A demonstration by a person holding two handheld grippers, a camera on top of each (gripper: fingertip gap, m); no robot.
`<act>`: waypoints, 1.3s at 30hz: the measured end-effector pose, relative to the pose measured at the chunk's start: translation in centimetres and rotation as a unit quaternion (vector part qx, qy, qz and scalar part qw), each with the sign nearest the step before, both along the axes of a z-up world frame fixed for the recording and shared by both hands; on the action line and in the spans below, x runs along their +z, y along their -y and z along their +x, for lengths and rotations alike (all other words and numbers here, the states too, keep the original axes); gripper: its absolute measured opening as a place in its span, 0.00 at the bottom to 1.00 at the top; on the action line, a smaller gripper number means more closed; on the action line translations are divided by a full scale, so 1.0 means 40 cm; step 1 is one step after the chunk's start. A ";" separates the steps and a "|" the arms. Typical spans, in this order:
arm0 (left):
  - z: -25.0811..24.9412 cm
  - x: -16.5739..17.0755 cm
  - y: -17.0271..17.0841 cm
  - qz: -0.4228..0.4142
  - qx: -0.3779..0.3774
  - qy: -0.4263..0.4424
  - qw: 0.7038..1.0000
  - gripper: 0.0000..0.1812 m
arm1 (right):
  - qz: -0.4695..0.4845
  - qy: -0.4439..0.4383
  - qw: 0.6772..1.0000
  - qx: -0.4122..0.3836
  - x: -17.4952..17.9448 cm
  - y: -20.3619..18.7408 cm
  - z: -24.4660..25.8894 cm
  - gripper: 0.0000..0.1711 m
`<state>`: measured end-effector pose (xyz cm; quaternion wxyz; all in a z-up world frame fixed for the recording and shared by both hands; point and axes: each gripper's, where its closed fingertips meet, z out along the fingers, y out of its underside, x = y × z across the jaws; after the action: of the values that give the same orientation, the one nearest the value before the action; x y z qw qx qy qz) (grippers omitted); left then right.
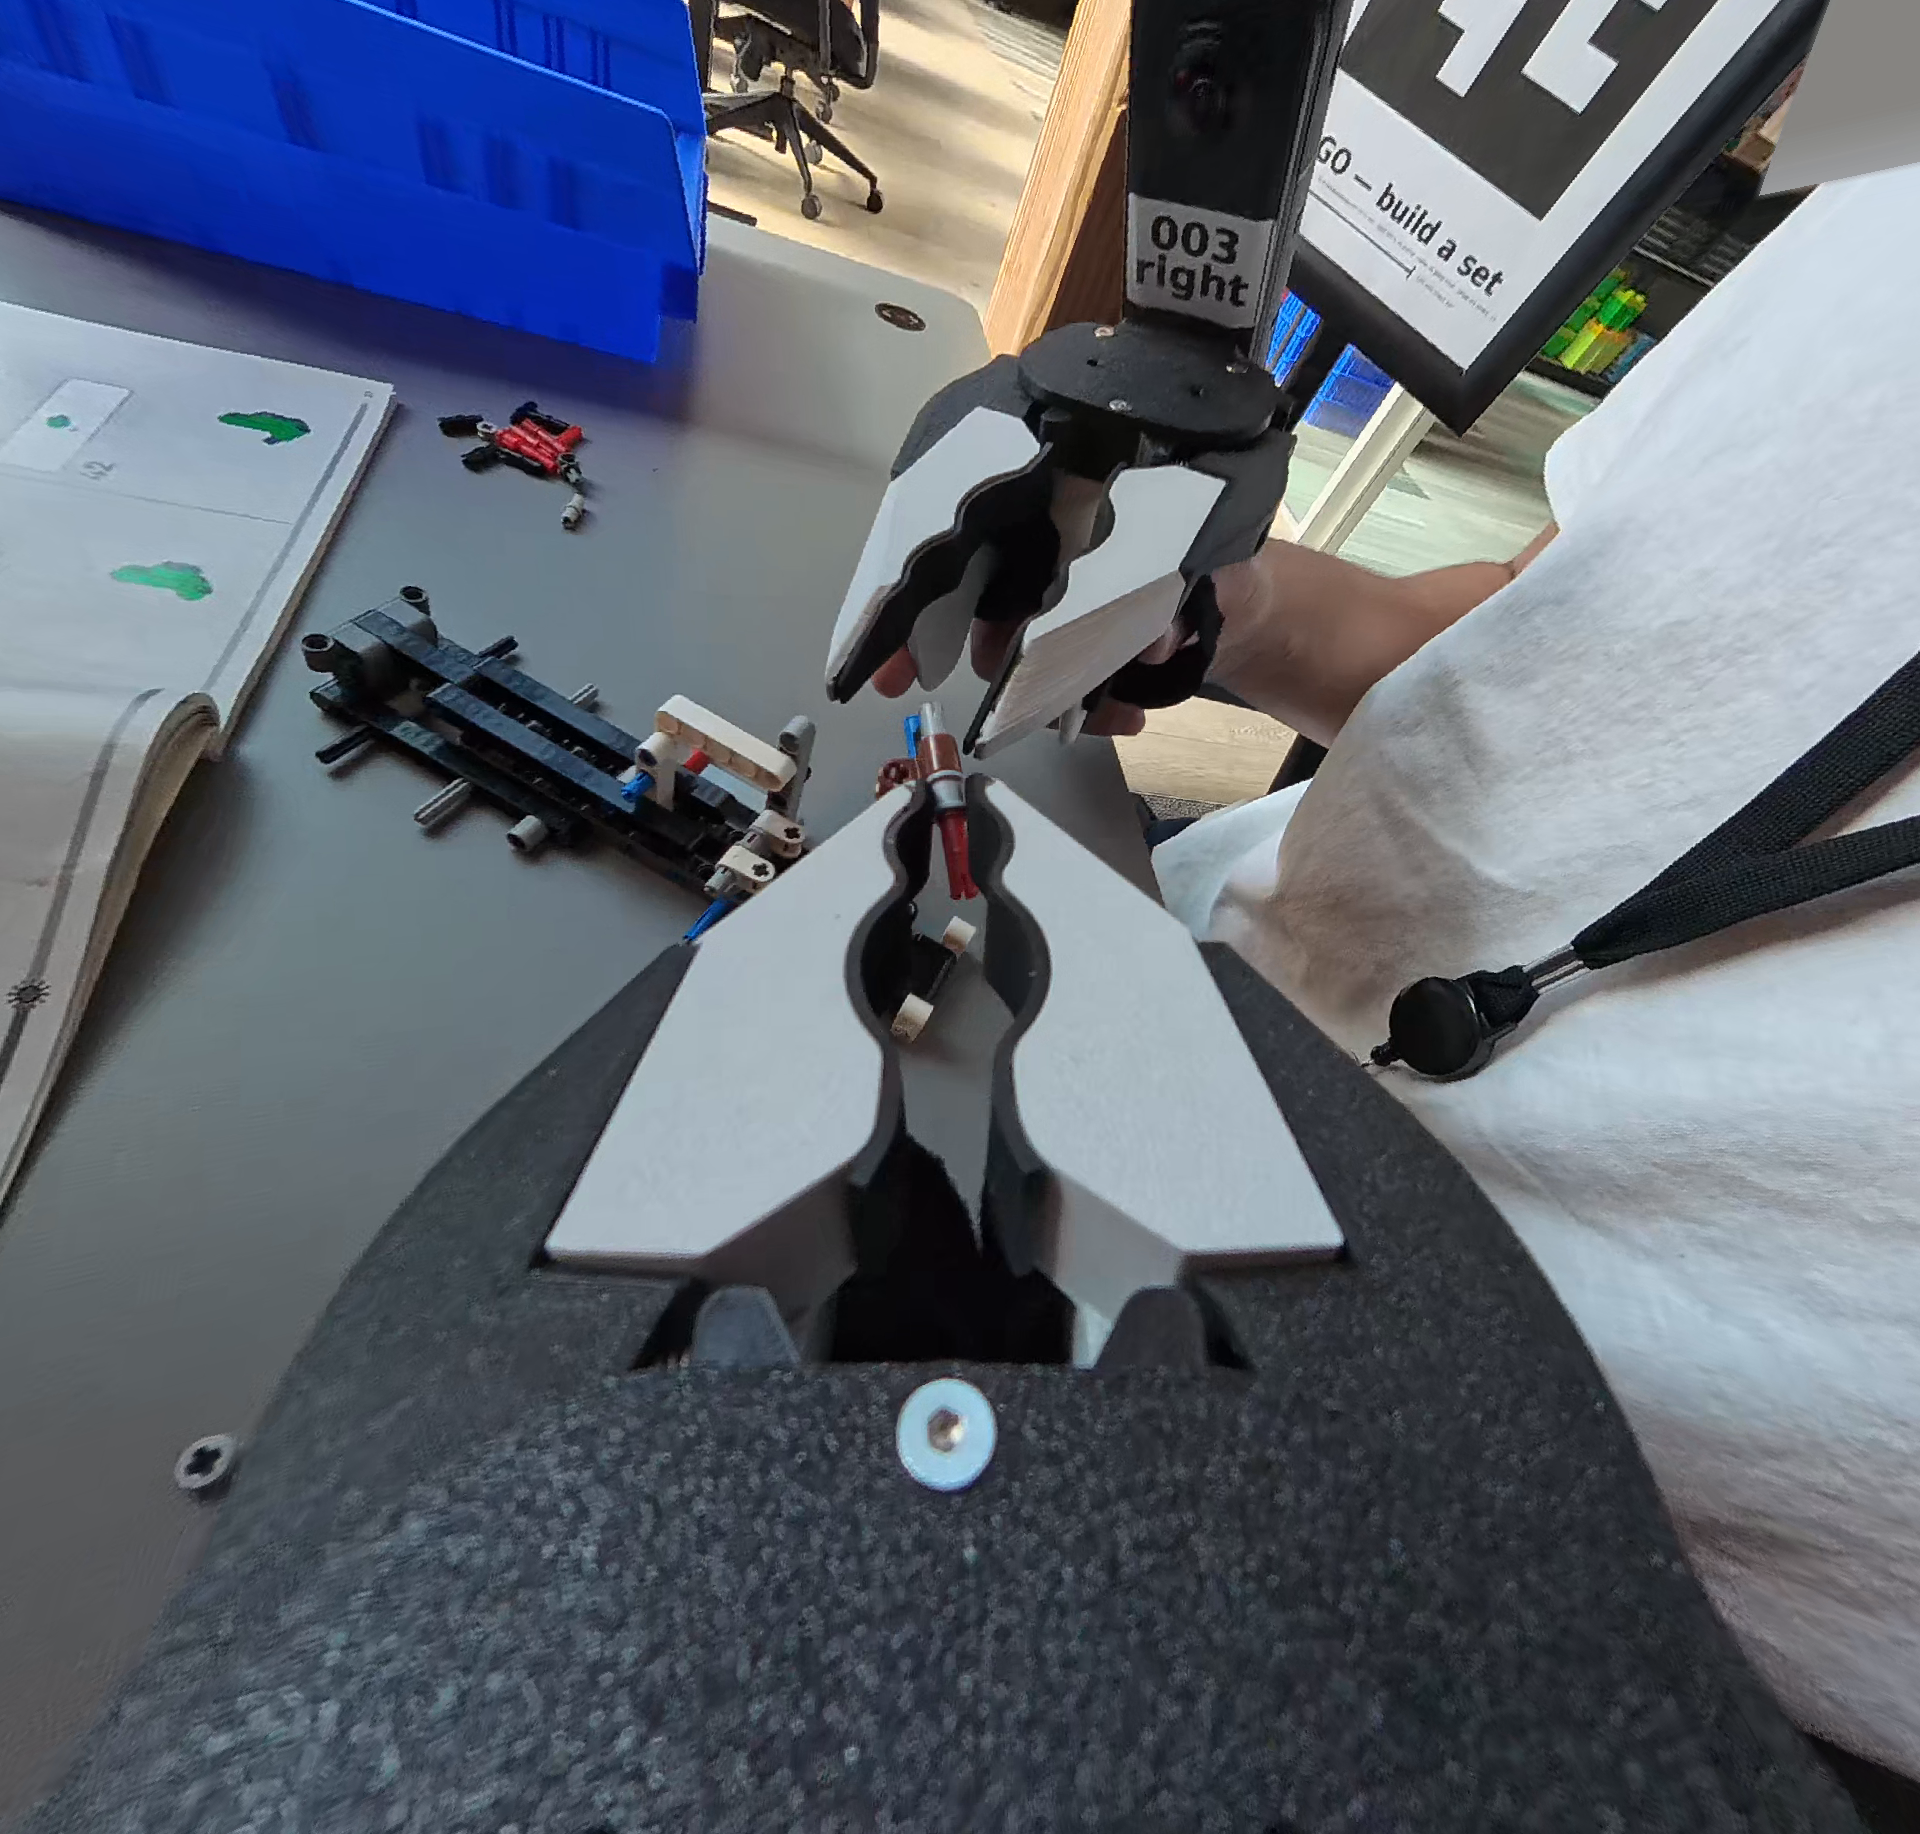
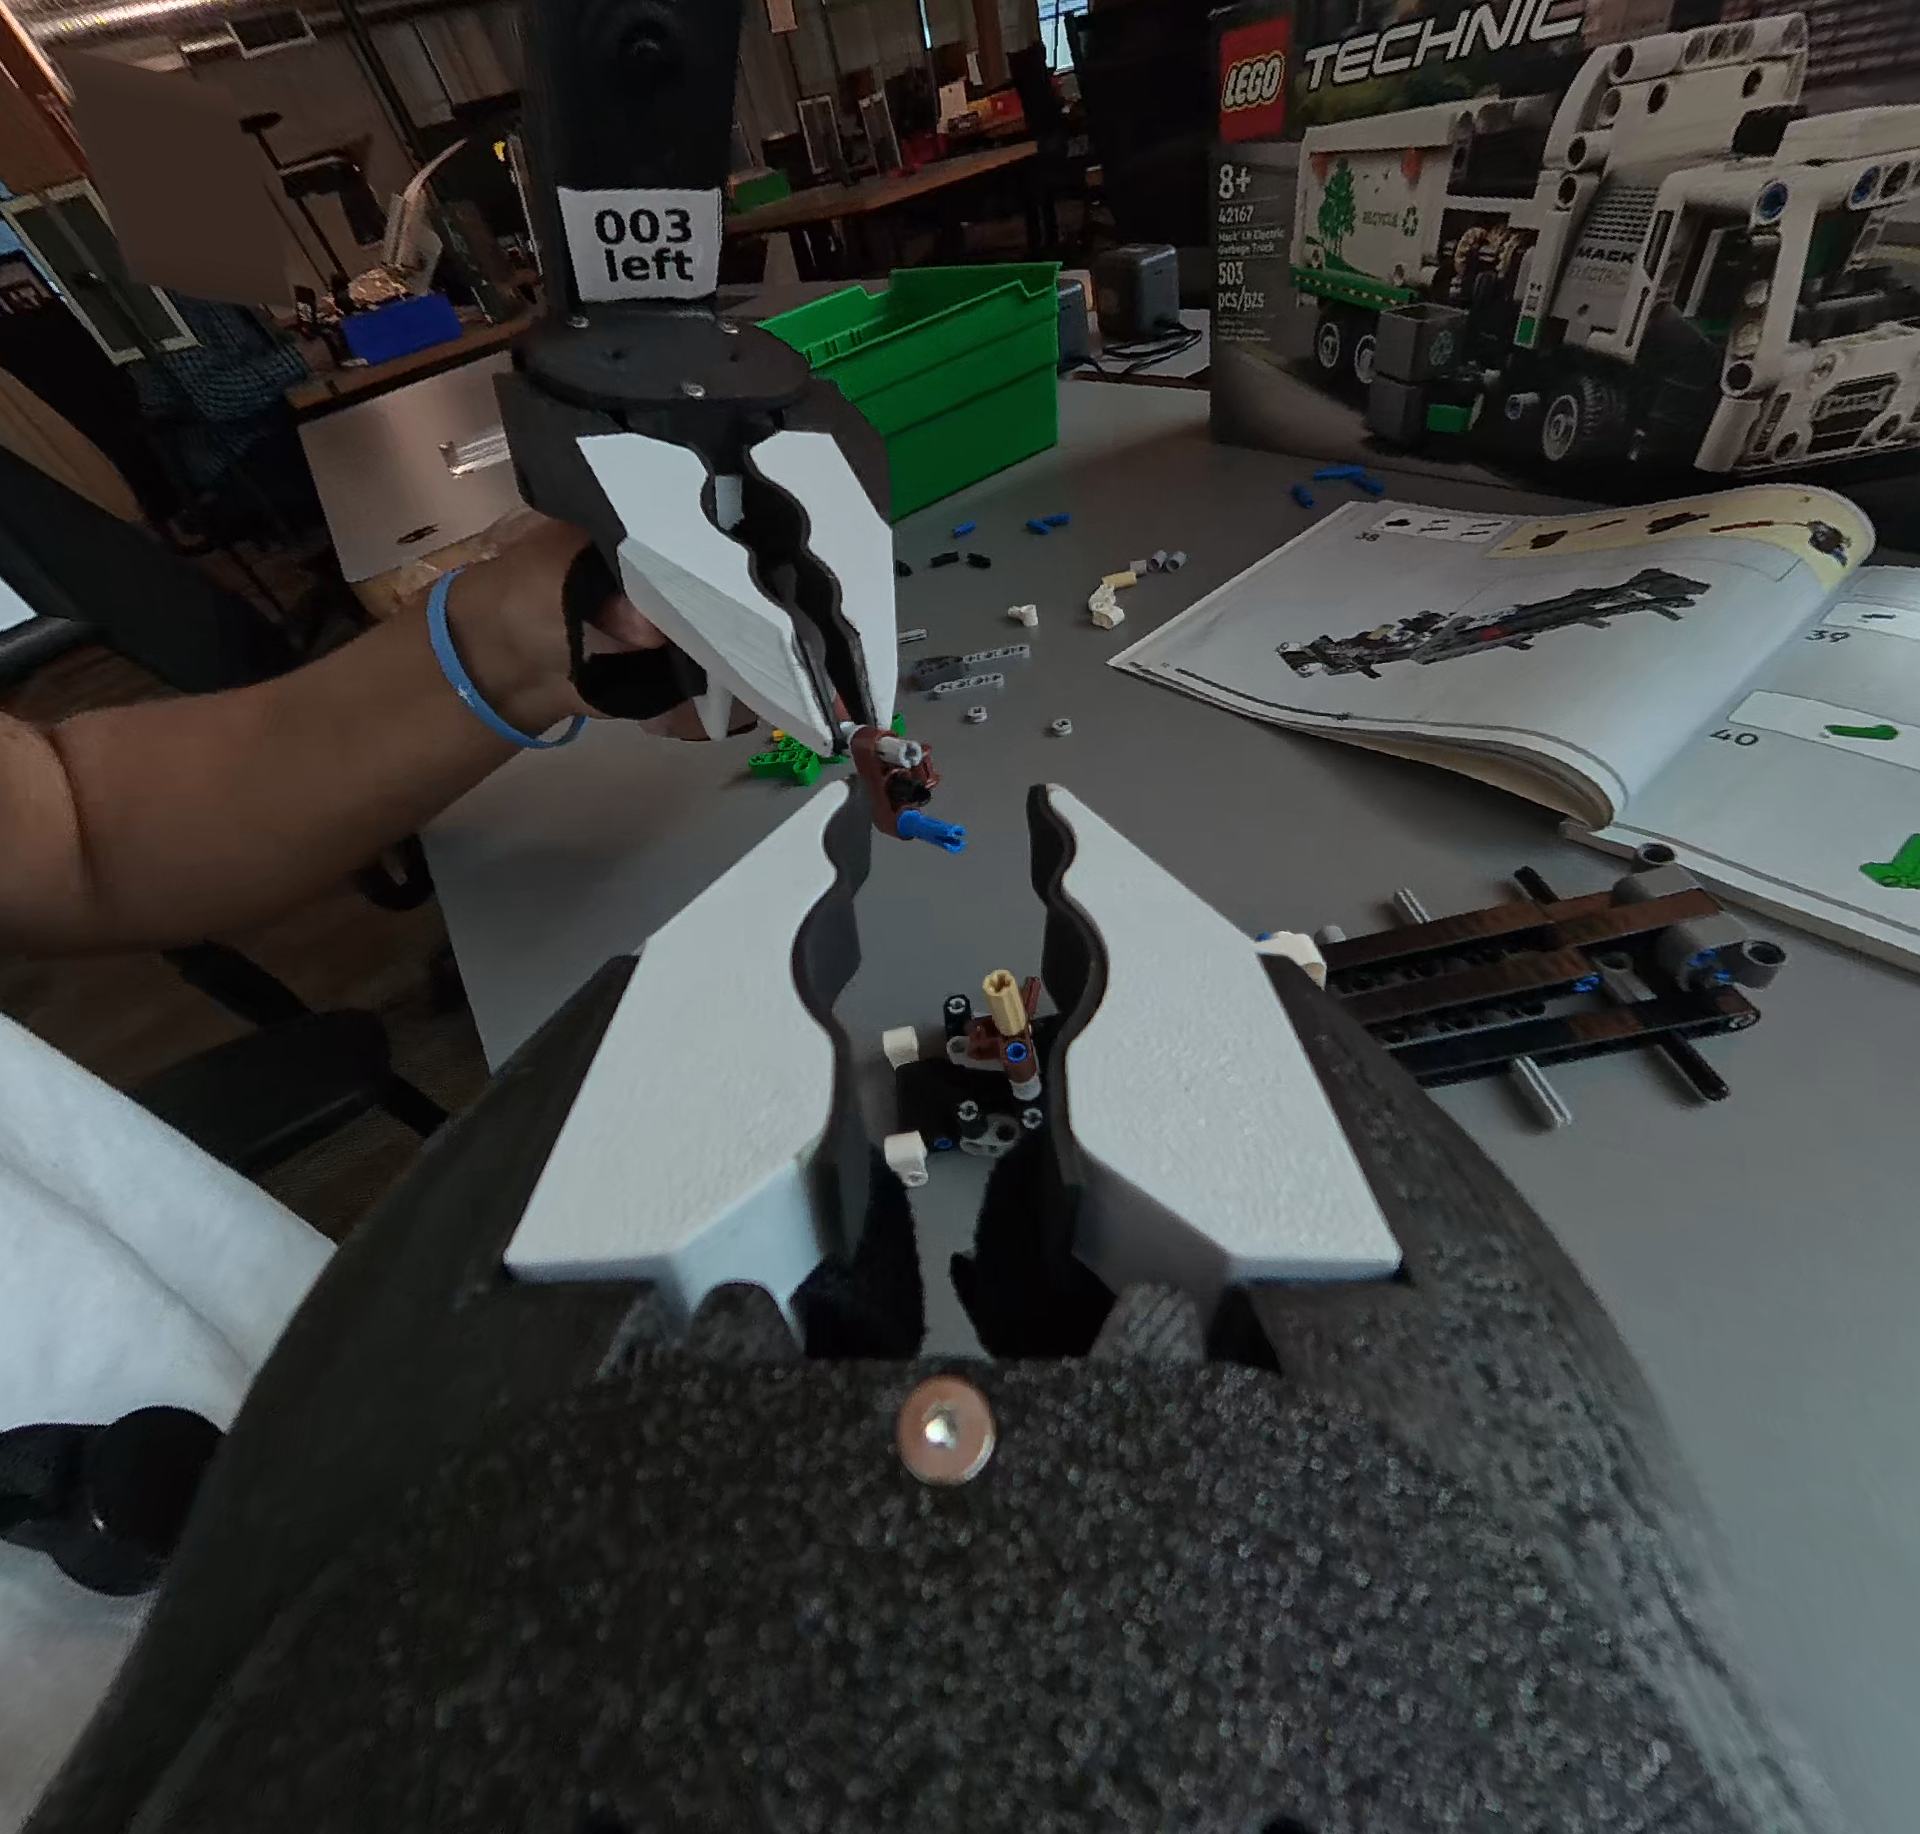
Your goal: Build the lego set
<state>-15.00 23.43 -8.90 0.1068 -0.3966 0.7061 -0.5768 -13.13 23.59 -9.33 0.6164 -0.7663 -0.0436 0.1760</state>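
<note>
My left gripper (image 1: 940, 789) is shut on a small assembly (image 1: 943, 758) made of a brown connector, a grey pin, a red axle and a blue pin. It holds this above the table. In the right wrist view the left gripper (image 2: 857, 735) comes in from the upper left with the same small assembly (image 2: 906, 782) at its tips. My right gripper (image 2: 940, 797) is open and empty, with its tips just below that assembly. It also shows in the left wrist view (image 1: 914, 716). A small black sub-build (image 2: 977, 1083) with tan and brown parts lies on the table between the right fingers.
A long black frame (image 2: 1538, 984) lies to the right, next to an open instruction booklet (image 2: 1507, 641). The set's box (image 2: 1558, 226) and a green bin (image 2: 935, 371) stand behind, with loose pieces (image 2: 1039, 621) scattered between. Blue bins (image 1: 364, 122) and red-black parts (image 1: 525, 444) are in the left wrist view. Only a small space, under 4 cm, lies between the two pairs of fingers.
</note>
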 end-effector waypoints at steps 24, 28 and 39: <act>-0.028 0.027 0.034 0.016 0.005 0.040 0.999 0.18 | 0.036 -0.193 0.975 0.101 0.061 0.031 -0.042 0.12; -0.027 0.018 0.047 0.029 0.008 0.049 0.998 0.18 | 0.029 -0.198 0.974 0.106 0.052 0.034 -0.048 0.12; -0.069 0.087 0.085 -0.032 -0.057 0.113 0.991 0.23 | 0.002 -0.345 0.898 0.272 0.086 0.081 -0.131 0.12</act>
<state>-17.77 20.04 -5.41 0.1403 -0.2908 0.6920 -0.6457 -18.35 20.34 -5.88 0.5224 -0.6143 -0.0350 0.5903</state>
